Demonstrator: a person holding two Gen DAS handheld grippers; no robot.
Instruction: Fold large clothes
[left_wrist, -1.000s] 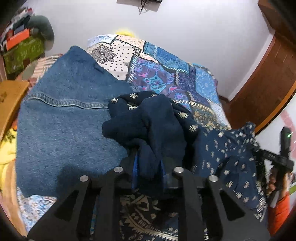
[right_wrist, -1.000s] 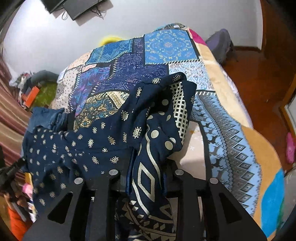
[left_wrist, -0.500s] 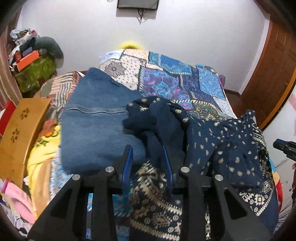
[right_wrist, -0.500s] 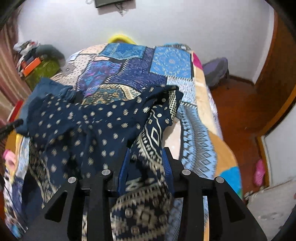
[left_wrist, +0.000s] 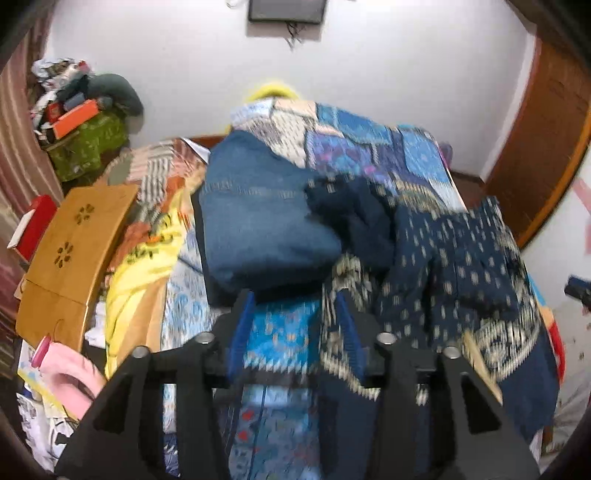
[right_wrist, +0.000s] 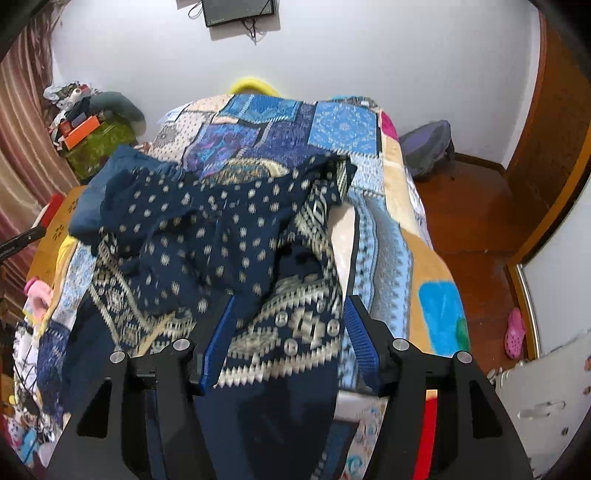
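Note:
A navy dress (left_wrist: 454, 258) with cream dots and a patterned border lies loosely heaped on the patchwork quilt (left_wrist: 369, 140). It partly overlaps a folded denim garment (left_wrist: 258, 221). My left gripper (left_wrist: 295, 325) hangs above the near edge with its jaws opening; only quilt and the dress border show below the gap, and nothing is gripped. In the right wrist view the dress (right_wrist: 221, 229) spreads across the quilt (right_wrist: 332, 125). The right gripper (right_wrist: 288, 332) hovers over the border, jaws opening, and its pads (right_wrist: 218, 339) do not press on the cloth.
Left of the bed are a wooden board (left_wrist: 70, 251), yellow cloth (left_wrist: 140, 277) and a green box (left_wrist: 88, 144) piled with clutter. On the wooden floor to the right are a purple backpack (right_wrist: 424, 147) and a pink slipper (right_wrist: 515, 332).
Both grippers have let go of the navy dress, opened, and drawn back and upward. The dress has dropped onto the quilt in a loose heap.

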